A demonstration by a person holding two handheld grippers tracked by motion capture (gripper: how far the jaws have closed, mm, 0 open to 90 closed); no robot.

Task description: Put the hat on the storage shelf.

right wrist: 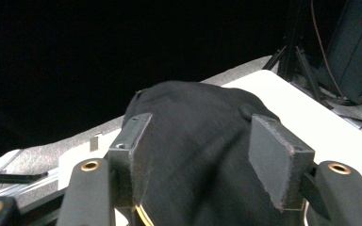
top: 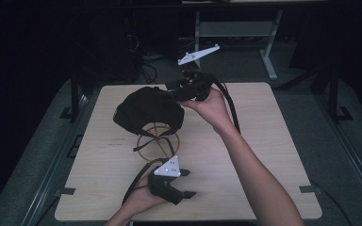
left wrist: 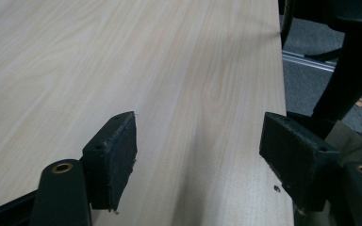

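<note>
Over the far half of the table, my right gripper sits at the black cap, which is draped over a round wire stand. Its jaws stand apart with the dark cloth bulging up between them; the pads don't look pressed into it, so I'd call that a let-go rather than a hold. Down at the near edge, my left gripper waits with its jaws wide and nothing but bare wood between them.

The step, as I read it: settling the cap on the stand and backing off cleanly. To do it well I'd pull the right gripper straight back, away from the crown, so neither pad snags the cloth and drags the cap off. The stand looks light and thin, so a sideways tug could tip it. If the cap sits crooked, my left gripper is free to come up and steady the wire base.

The cap itself: soft, matt black, rounded on top and slumping a bit at its left side from above. Its lower edge hangs loose over the yellowish wire rings, and a thin dark strap trails below it. Whether it's seated square on the stand, I can't tell.
</note>
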